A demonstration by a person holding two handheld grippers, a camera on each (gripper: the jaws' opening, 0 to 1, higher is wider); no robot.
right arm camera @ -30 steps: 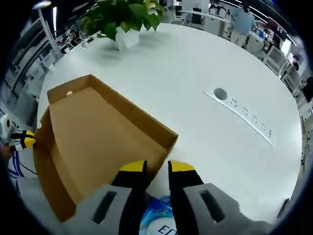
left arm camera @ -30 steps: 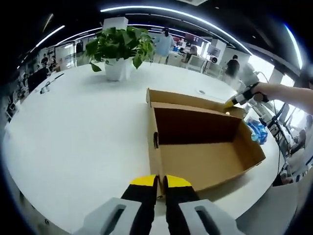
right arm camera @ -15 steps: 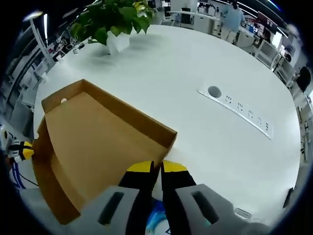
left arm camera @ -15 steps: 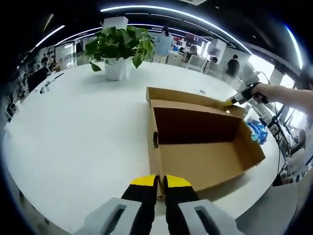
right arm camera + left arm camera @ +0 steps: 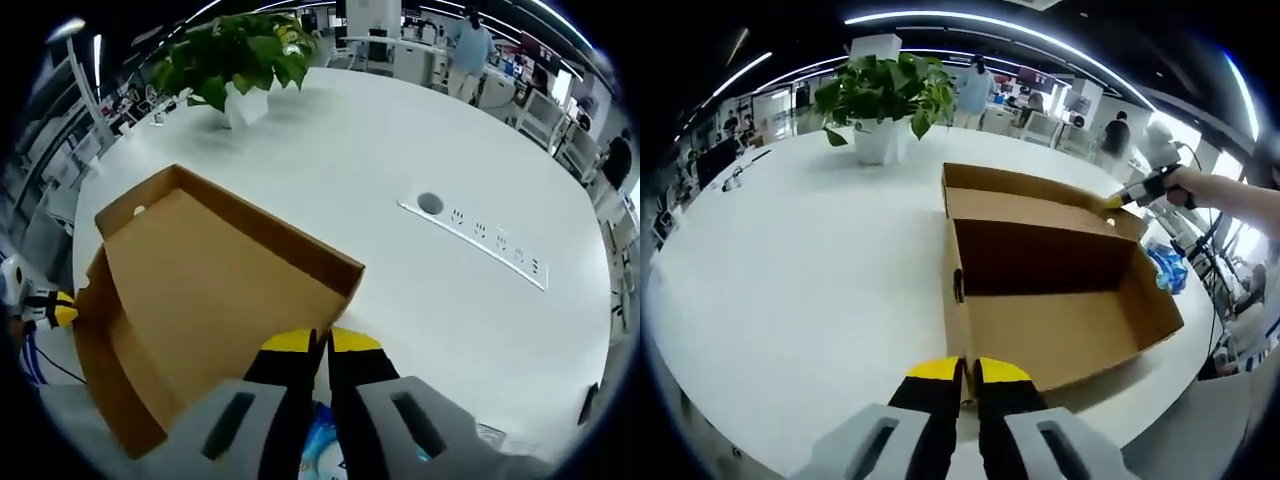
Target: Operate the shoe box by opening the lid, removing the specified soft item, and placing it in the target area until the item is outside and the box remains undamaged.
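one shoe box (image 5: 1060, 300), one potted plant (image 5: 880, 100)

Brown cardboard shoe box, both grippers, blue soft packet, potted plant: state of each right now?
Brown cardboard shoe box: open, lid folded back, inside looks empty.
Left gripper: shut on the box's near wall.
Right gripper: shut at the lid's edge; grip on it unclear.
Blue soft packet: outside the box, on the white table.
Green potted plant: upright.

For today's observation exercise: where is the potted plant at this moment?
In the left gripper view the potted plant stands on the white table at the upper left, beyond the open cardboard box.
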